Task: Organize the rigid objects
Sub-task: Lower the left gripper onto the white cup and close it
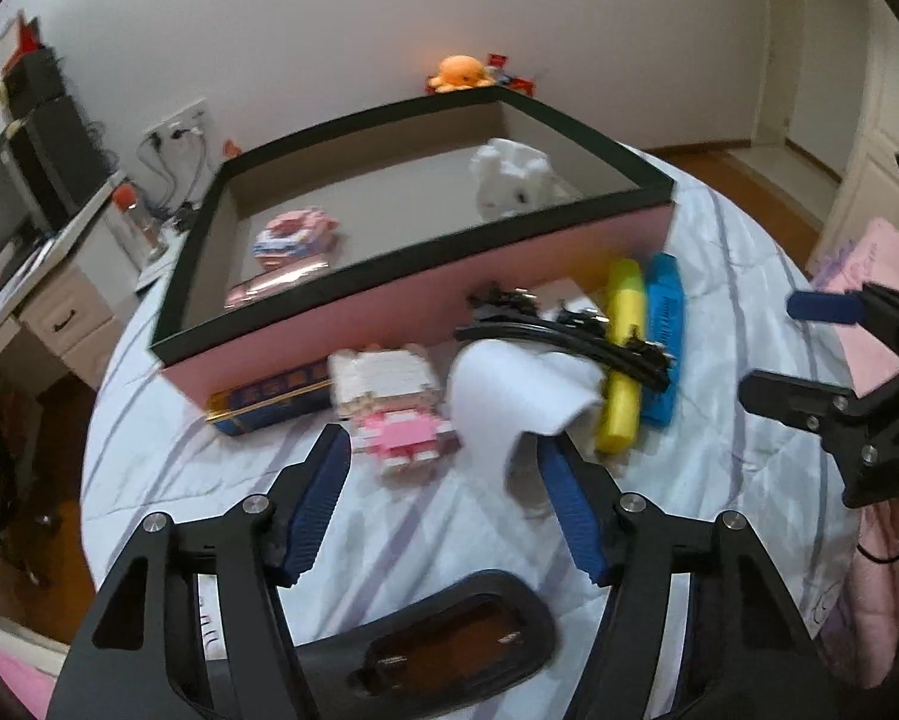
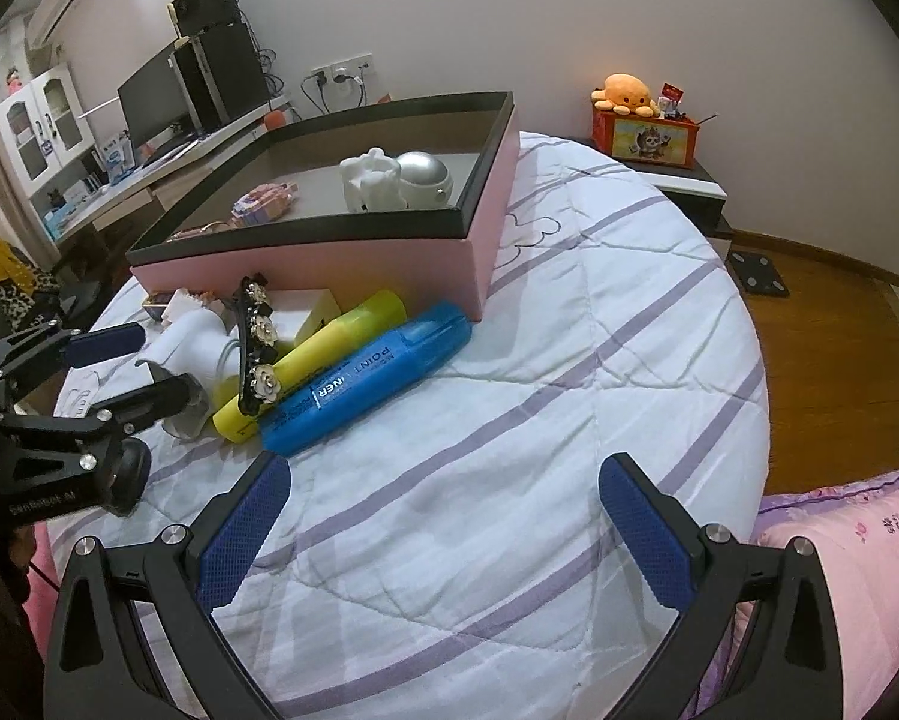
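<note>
Bedspread [image 2: 509,420], half-hidden navy box [image 1: 269,399]

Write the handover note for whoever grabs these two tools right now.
Left tool: open, empty, low over the quilt, aimed at the white object and the block figure.
Right tool: open, empty, over bare quilt, nearest the blue marker.
Done: in the pink box are a white figurine, a silver dome, a block donut and a pinkish item at the near wall.
Left, outside along the box front: navy tin, block figure, white object, black hair clip, yellow marker, blue marker.
</note>
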Tool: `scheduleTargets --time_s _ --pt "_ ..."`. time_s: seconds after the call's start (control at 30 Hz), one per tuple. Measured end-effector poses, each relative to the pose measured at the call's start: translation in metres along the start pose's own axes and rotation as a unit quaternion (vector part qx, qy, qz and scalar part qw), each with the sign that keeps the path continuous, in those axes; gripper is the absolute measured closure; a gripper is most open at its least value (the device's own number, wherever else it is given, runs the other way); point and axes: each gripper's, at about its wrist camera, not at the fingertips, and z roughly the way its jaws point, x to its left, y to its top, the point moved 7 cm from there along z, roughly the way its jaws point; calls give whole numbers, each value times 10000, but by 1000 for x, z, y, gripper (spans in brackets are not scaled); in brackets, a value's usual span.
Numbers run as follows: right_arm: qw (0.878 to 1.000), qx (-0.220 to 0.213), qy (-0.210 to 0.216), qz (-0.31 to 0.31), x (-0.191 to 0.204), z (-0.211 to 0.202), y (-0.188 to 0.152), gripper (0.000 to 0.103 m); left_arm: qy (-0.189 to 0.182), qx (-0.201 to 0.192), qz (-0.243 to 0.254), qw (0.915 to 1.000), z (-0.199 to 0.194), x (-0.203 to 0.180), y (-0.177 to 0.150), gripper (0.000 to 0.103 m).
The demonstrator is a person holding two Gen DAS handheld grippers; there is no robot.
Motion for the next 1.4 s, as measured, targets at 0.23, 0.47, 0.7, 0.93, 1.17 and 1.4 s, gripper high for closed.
scheduleTargets --time_s 0.23,0.47,0.7,0.93,1.17,1.4 --pt "10000 33 56 26 4 5 -2 0 94 -42 -81 9999 4 0 -1 68" --pt "10000 16 43 31 6 -1 -2 0 -234 -99 -231 9994 -6 11 -8 97" --pt "10000 39 83 14 15 -1 -6 0 -371 107 -338 9987 -6 17 -25 97" --pt "9999 -35 -77 128 16 0 -4 0 -683 101 -593 9958 -17 20 -32 90" --pt "9998 28 -185 67 12 0 -5 0 -855 -219 -291 9957 -33 -3 -20 45" --pt "9998 46 -163 137 3 -1 -7 0 -1076 -277 -289 9934 -29 -16 -13 17"
